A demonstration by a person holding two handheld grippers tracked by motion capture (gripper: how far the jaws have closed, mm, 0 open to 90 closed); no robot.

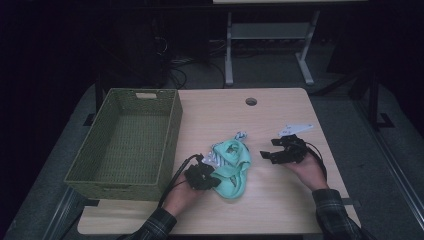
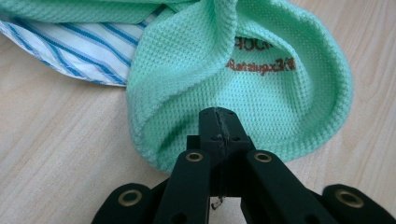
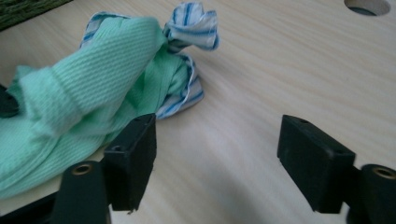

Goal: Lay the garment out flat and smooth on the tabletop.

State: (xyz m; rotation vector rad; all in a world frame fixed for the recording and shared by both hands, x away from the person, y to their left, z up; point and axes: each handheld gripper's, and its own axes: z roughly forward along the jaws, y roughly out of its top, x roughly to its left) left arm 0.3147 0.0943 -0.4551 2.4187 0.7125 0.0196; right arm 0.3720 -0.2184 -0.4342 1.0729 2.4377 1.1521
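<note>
Reaching in from the near edge of the wooden table (image 1: pixel 280 210), both forearms in plaid sleeves lie low over the tabletop, each hand wrapped around a black gripper. The left gripper (image 2: pixel 218 122) sits at the near left side of a mint-green knit garment (image 1: pixel 231 170), its body pointing toward the cloth; in the left gripper view its two jaws are pressed tight together with a fold of the green edge pinched between them. The right gripper (image 1: pixel 267 151) is held just right of the garment, clear of it, its hand angled inward so the jaws point left toward the cloth; in the right gripper view those jaws stand apart with bare wood between them and nothing in their grasp. The garment lies crumpled near the middle of the table, tangled with a blue-and-white striped cloth (image 3: pixel 191 21), to the right of a green woven basket (image 1: pixel 170 145). Orange lettering is printed inside the green garment, upside down in the left gripper view and too distorted to read.
</note>
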